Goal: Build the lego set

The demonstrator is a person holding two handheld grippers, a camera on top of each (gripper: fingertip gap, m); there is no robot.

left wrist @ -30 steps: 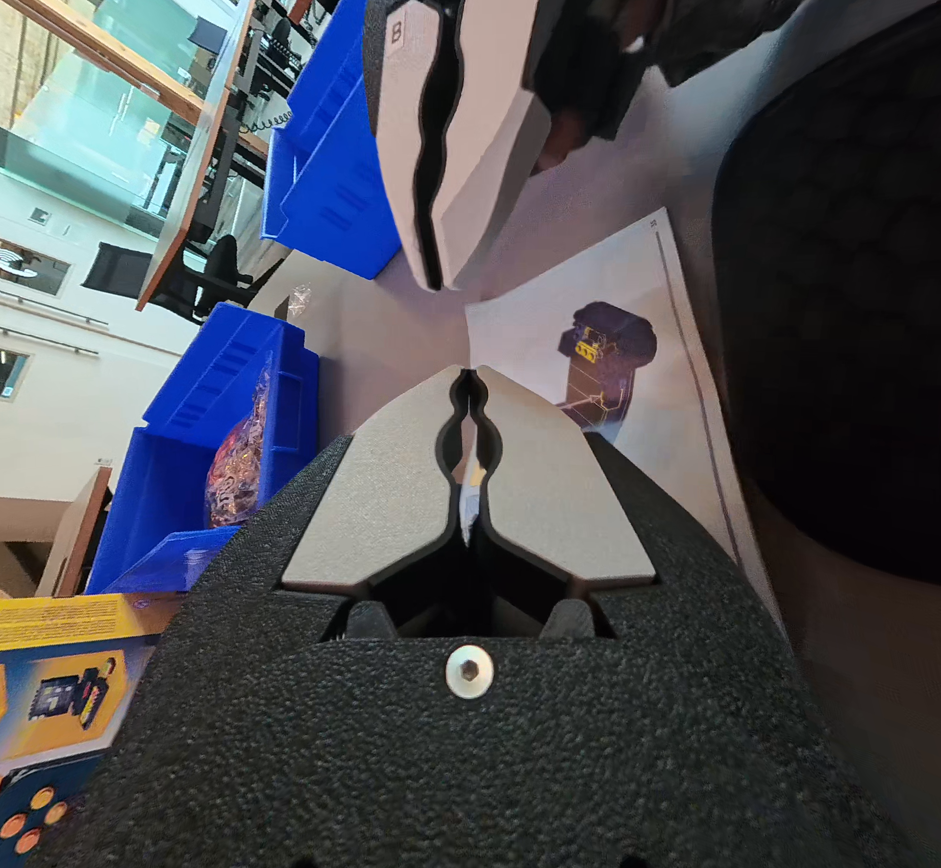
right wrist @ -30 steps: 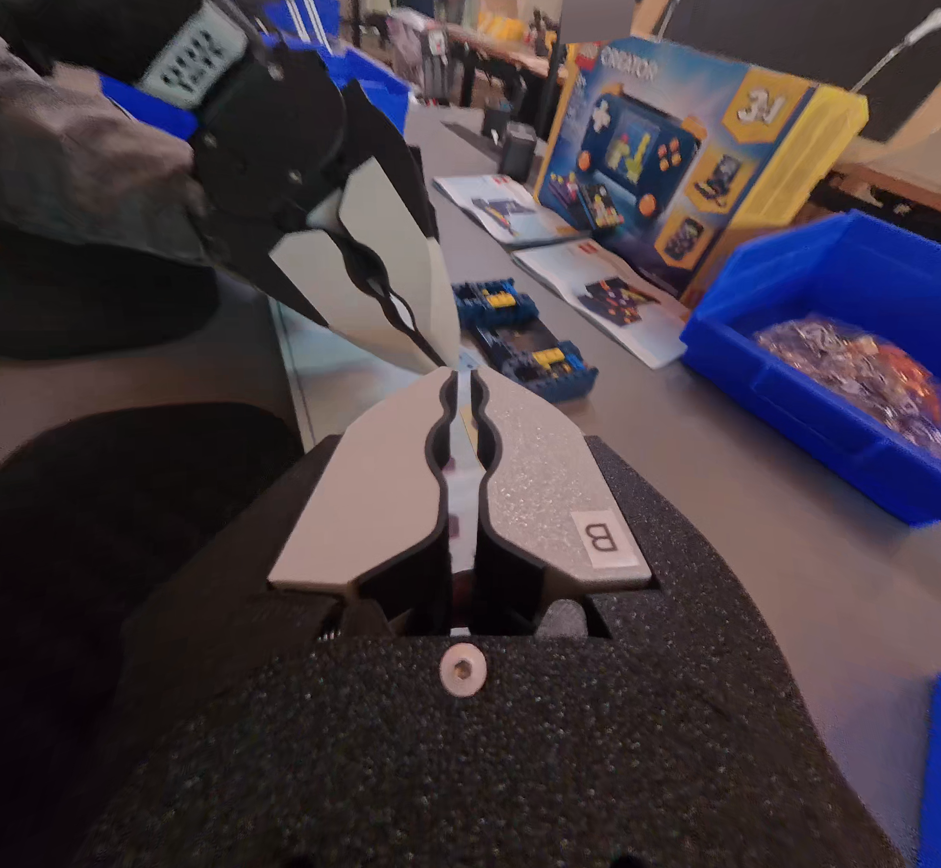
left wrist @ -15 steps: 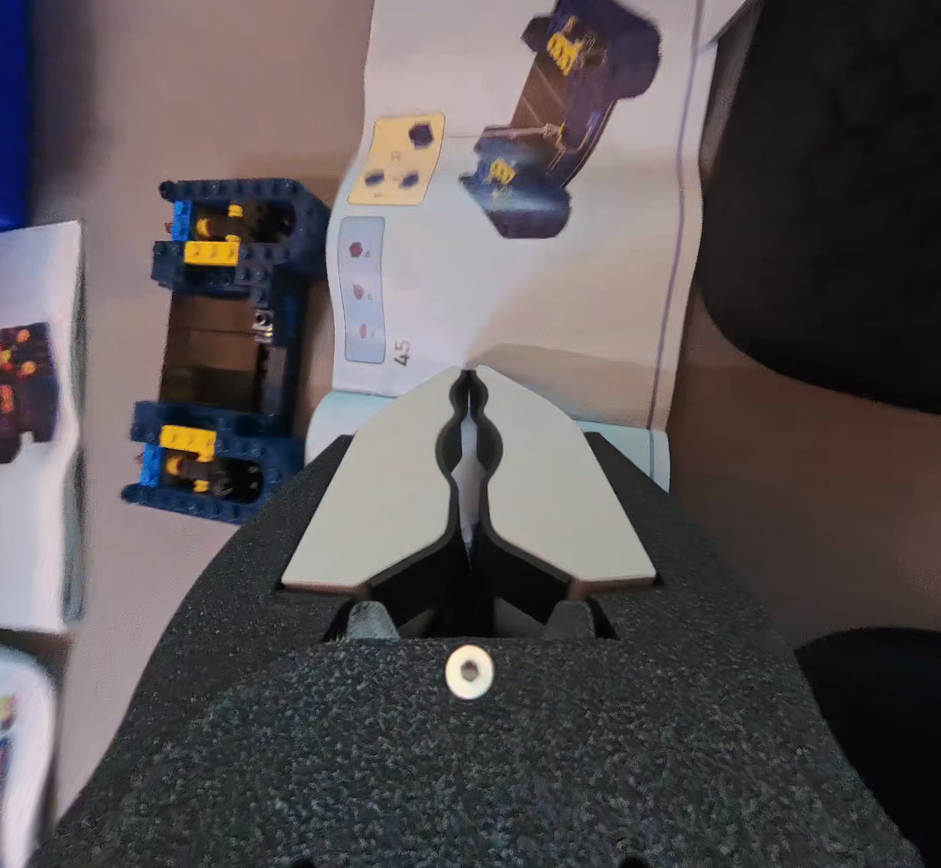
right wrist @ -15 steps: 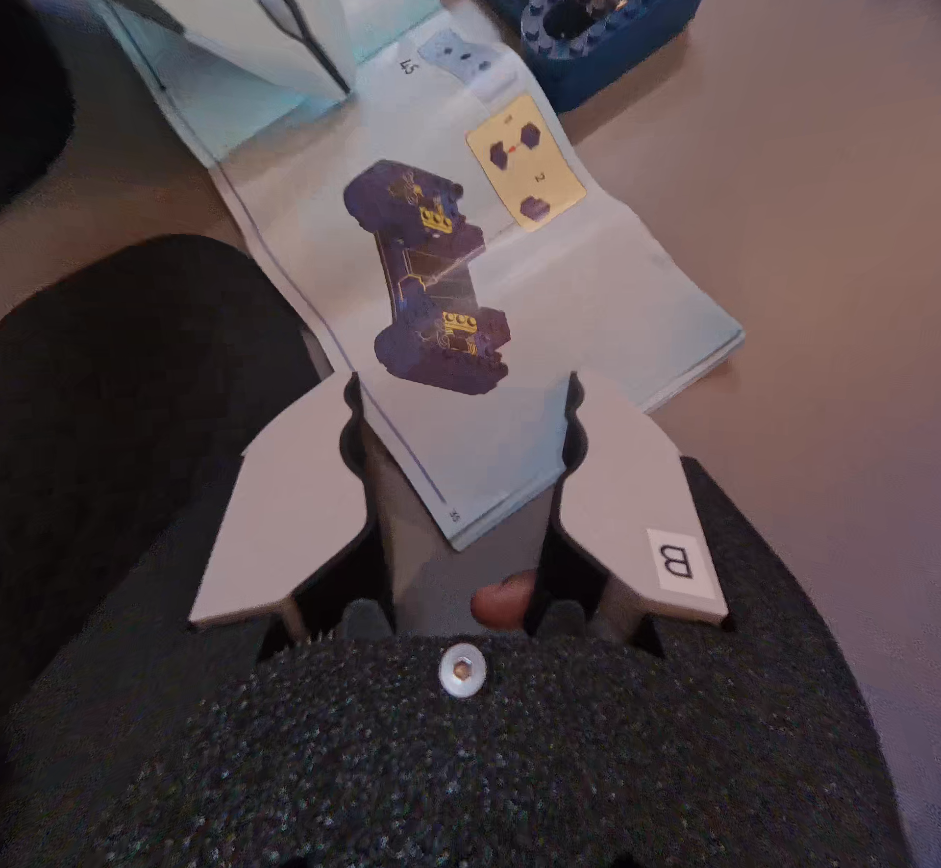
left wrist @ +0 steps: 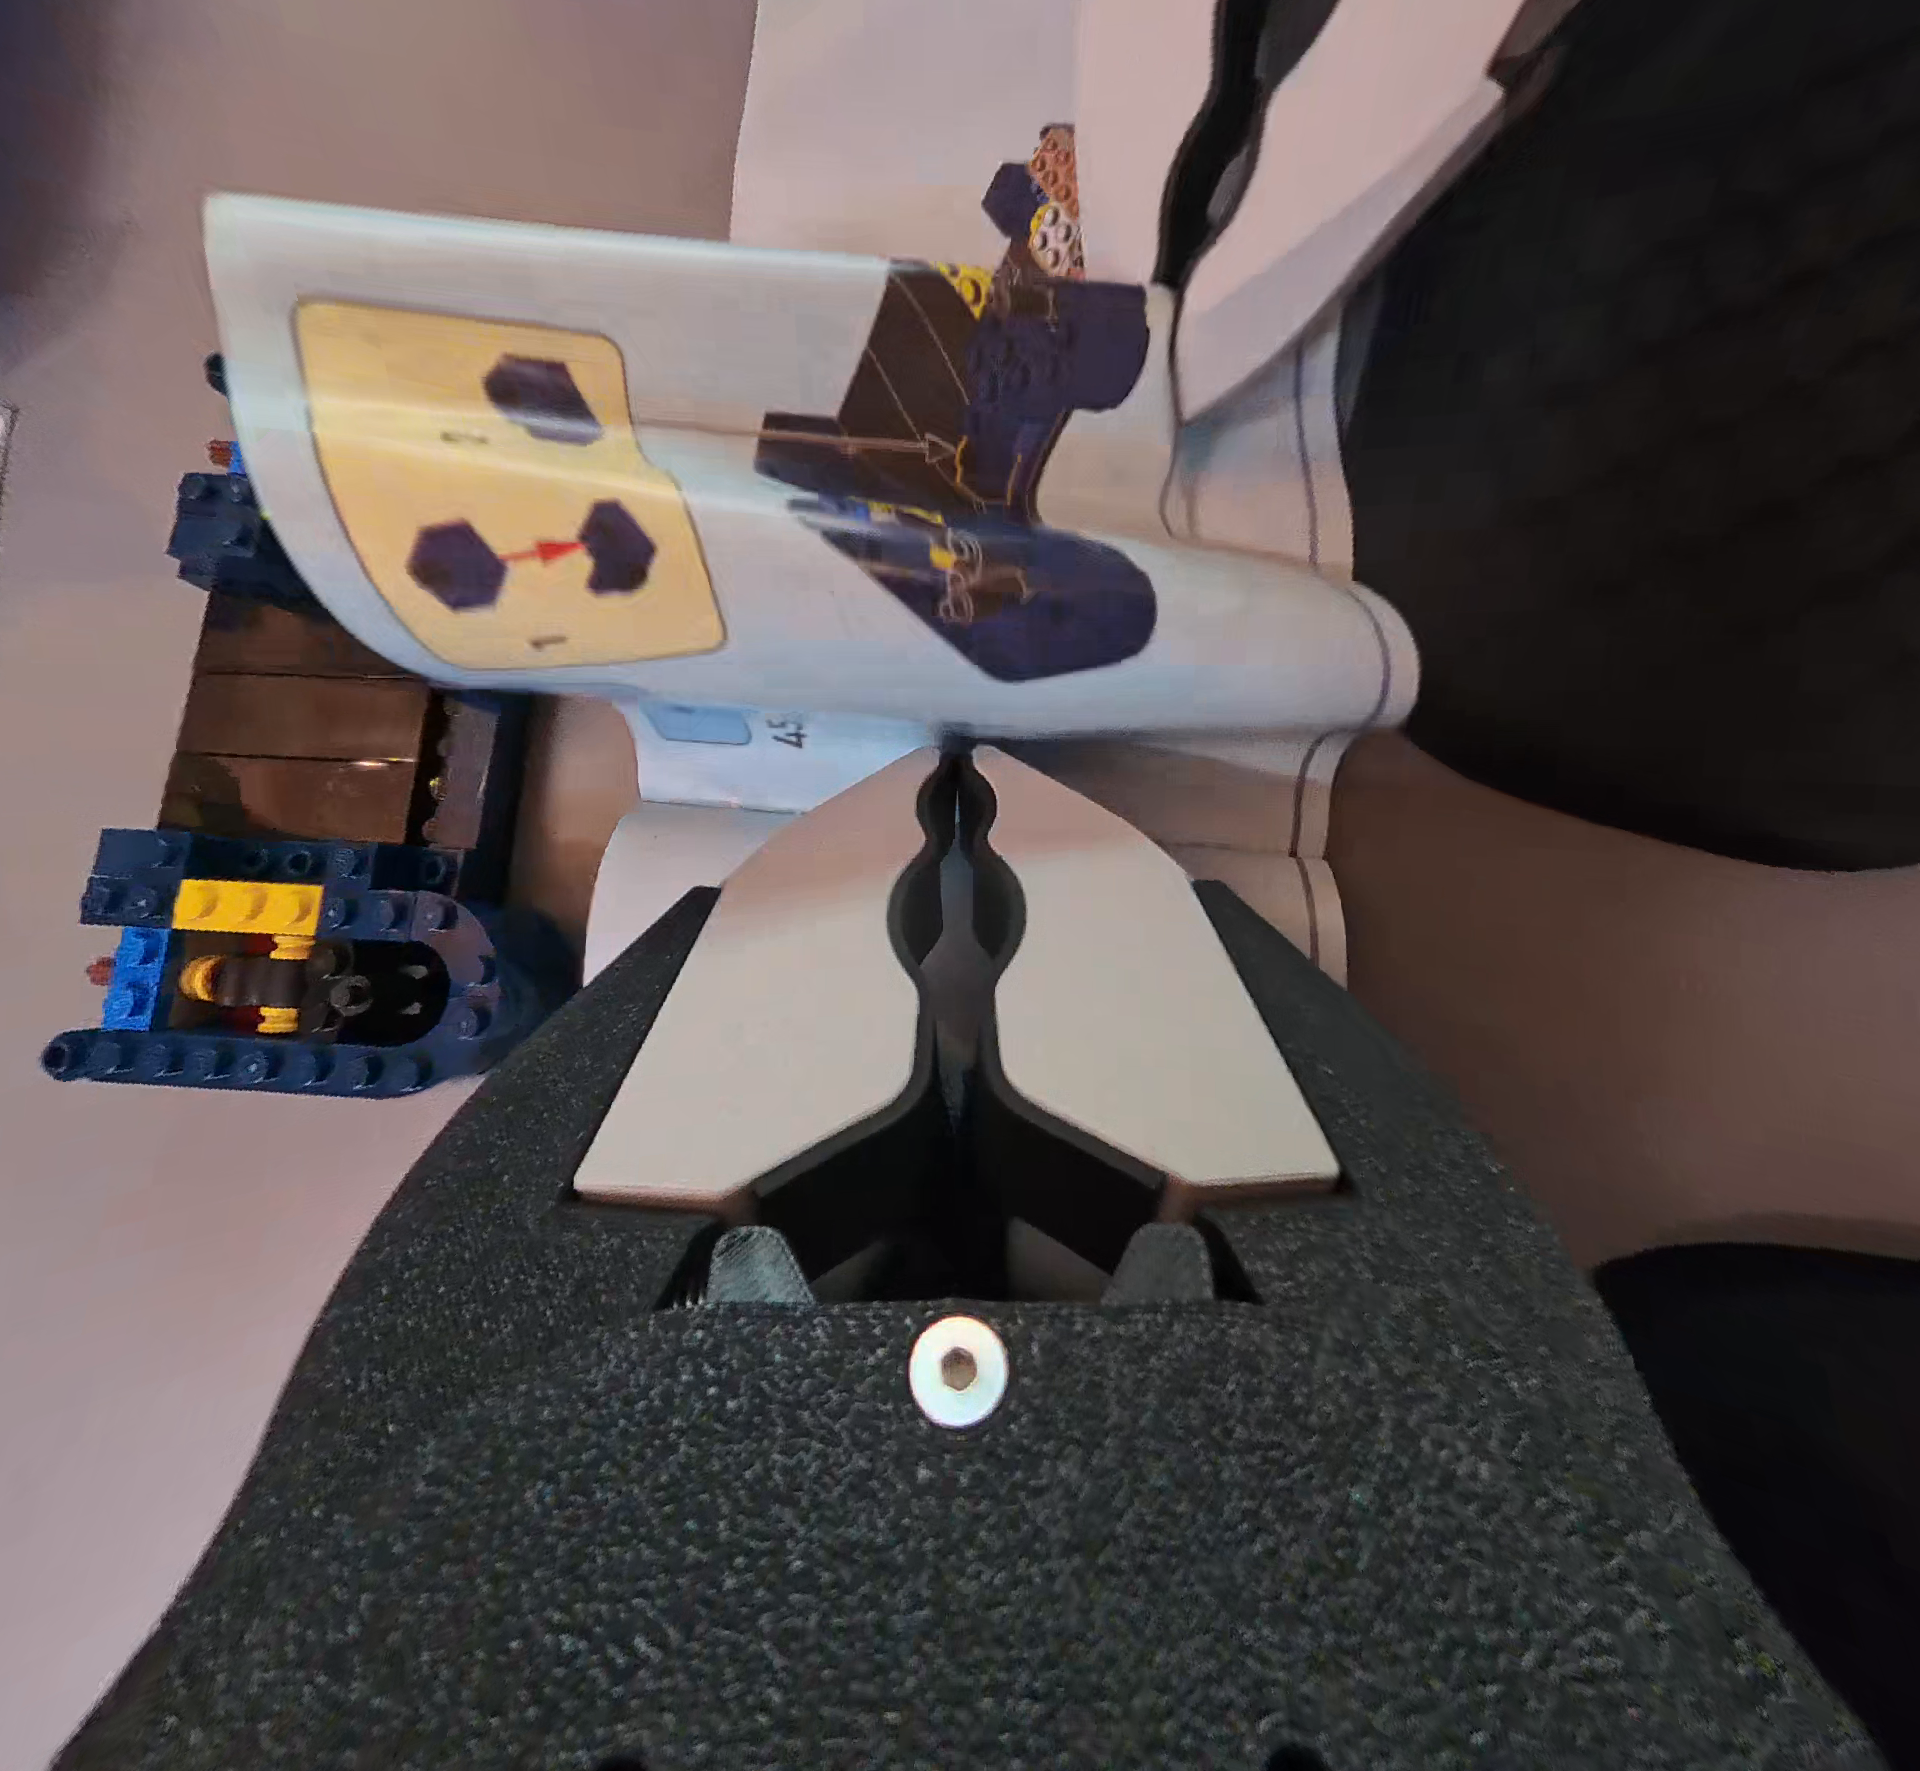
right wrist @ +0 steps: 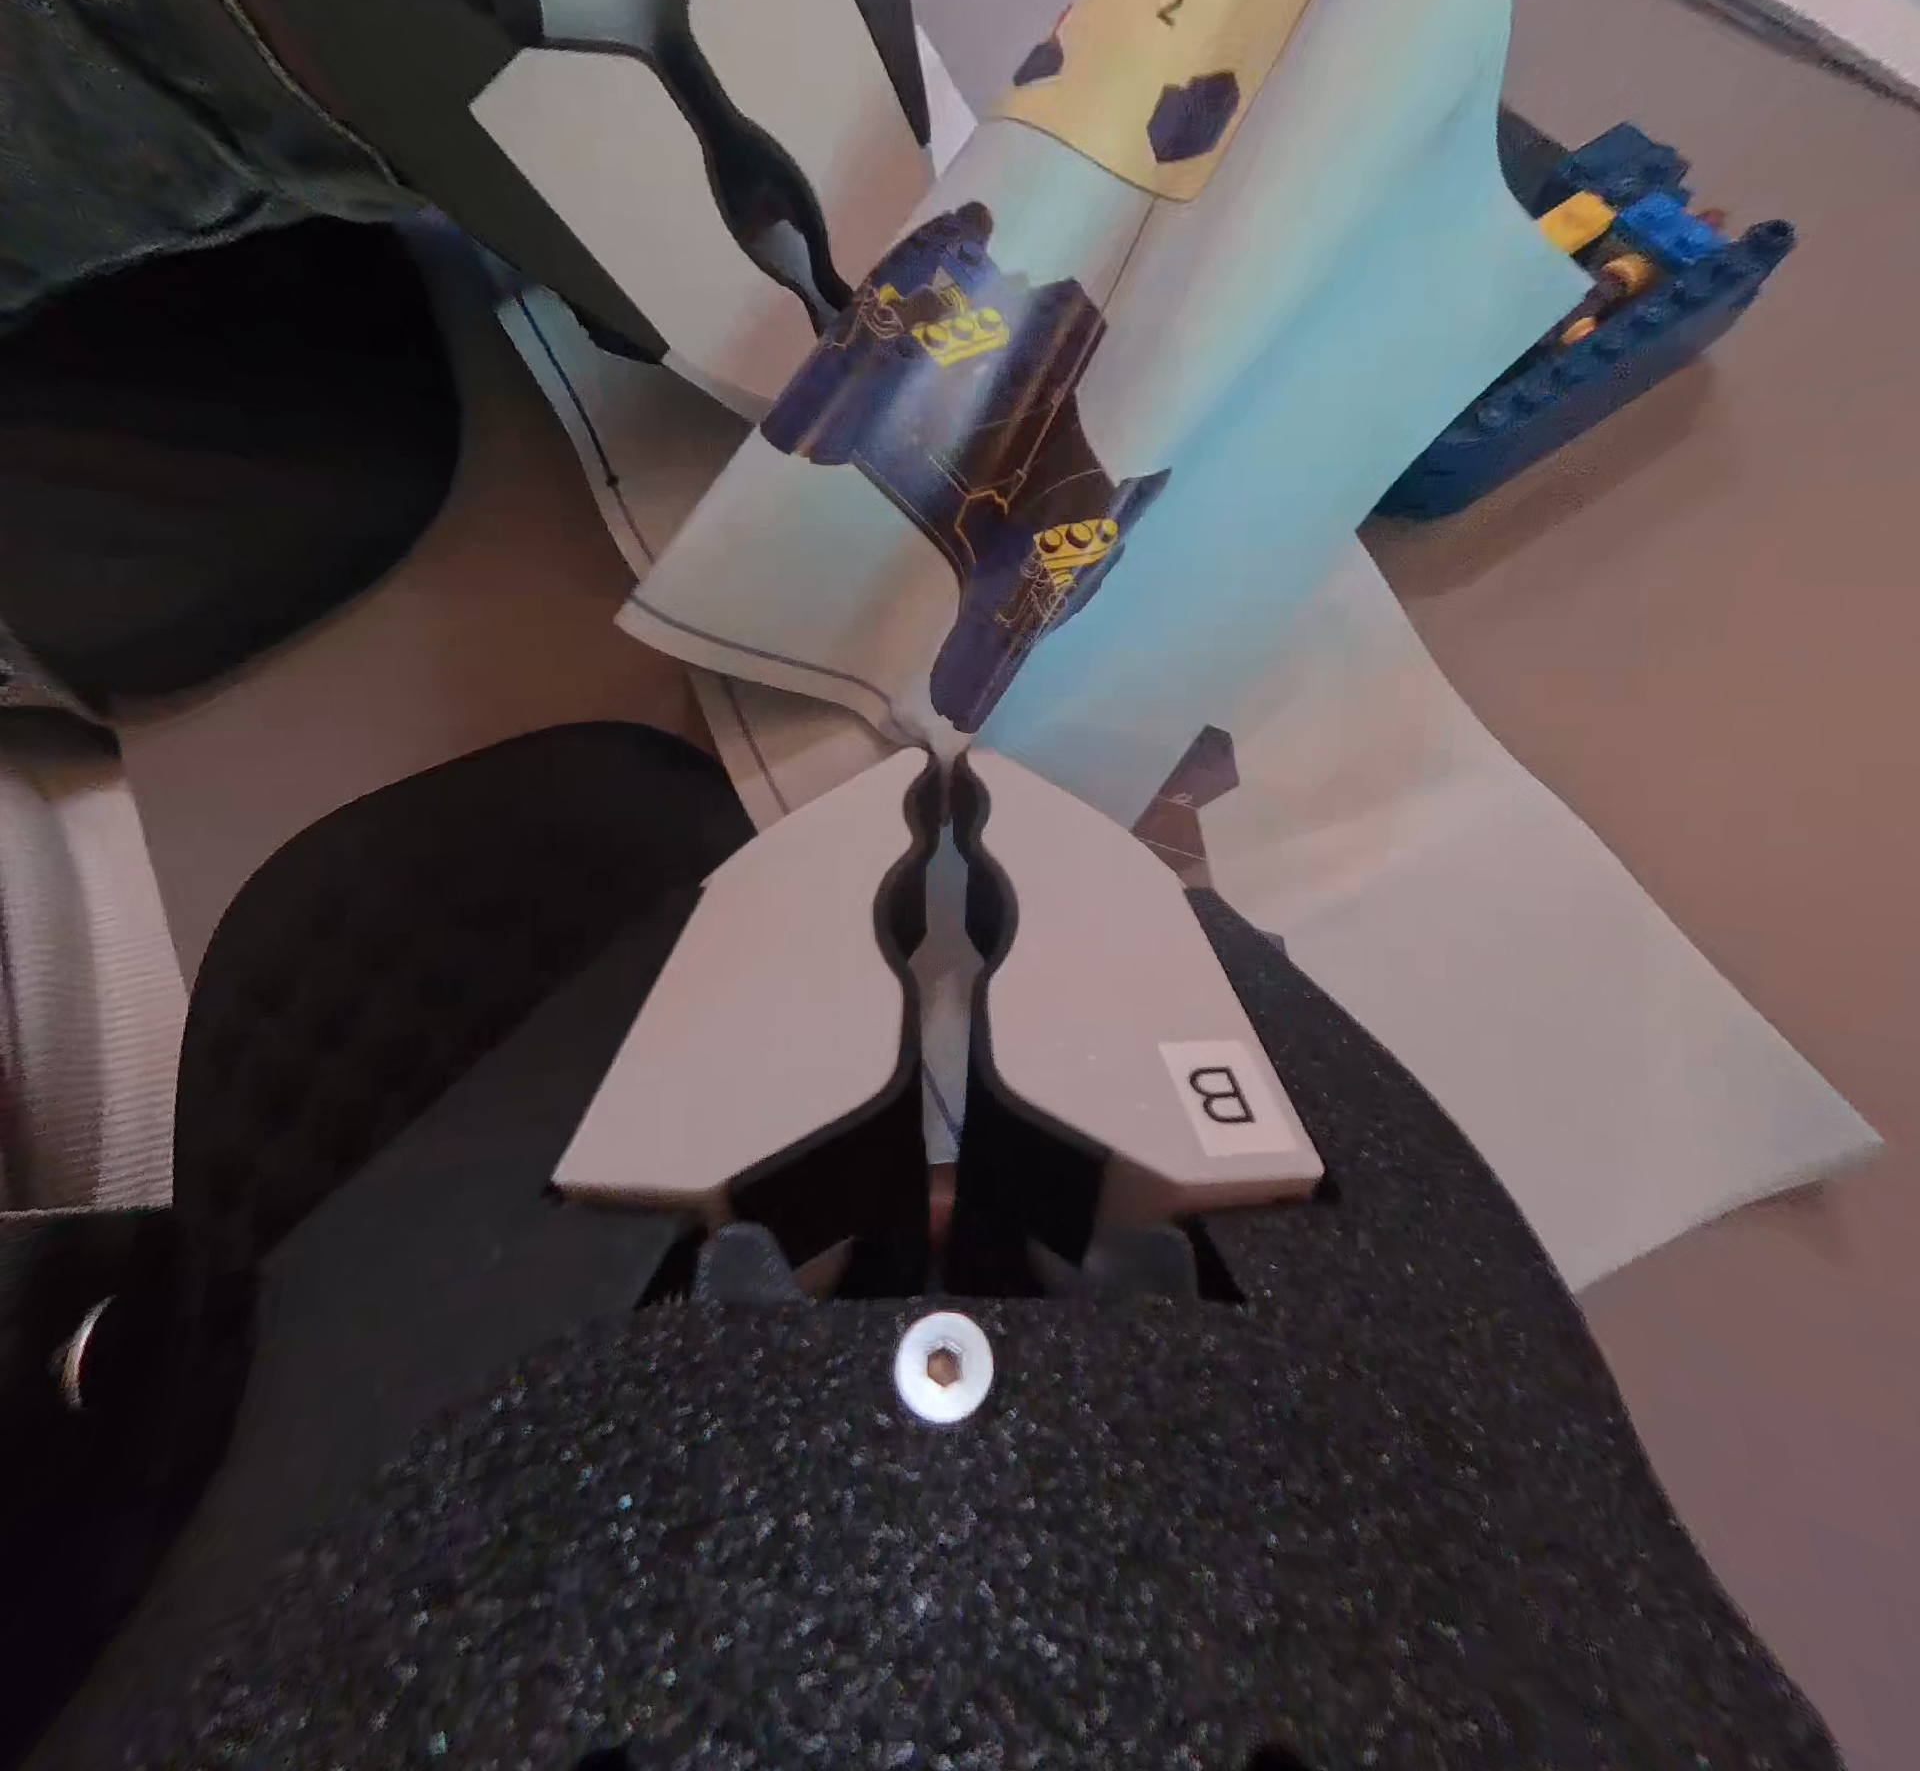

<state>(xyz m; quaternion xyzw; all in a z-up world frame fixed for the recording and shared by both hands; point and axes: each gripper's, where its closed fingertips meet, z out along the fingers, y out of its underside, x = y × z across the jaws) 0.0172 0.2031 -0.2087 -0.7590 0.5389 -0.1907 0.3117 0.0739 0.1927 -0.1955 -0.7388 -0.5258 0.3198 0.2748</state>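
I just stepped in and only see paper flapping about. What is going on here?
A person is working with two hand-held grippers over a grey table. The right gripper is closed on the lower edge of one printed page of an open building-brick instruction booklet and has that page lifted into a curl. The left gripper has its jaws together, low over the booklet, beside the curl. A partly built dark blue brick model with yellow pieces sits just beyond.

Left gripper [left wrist: 958, 760] fingers closed, tips at curled booklet page [left wrist: 790, 495]. Dark-blue brick build [left wrist: 281, 942] on tabletop [left wrist: 208, 1306] at left.
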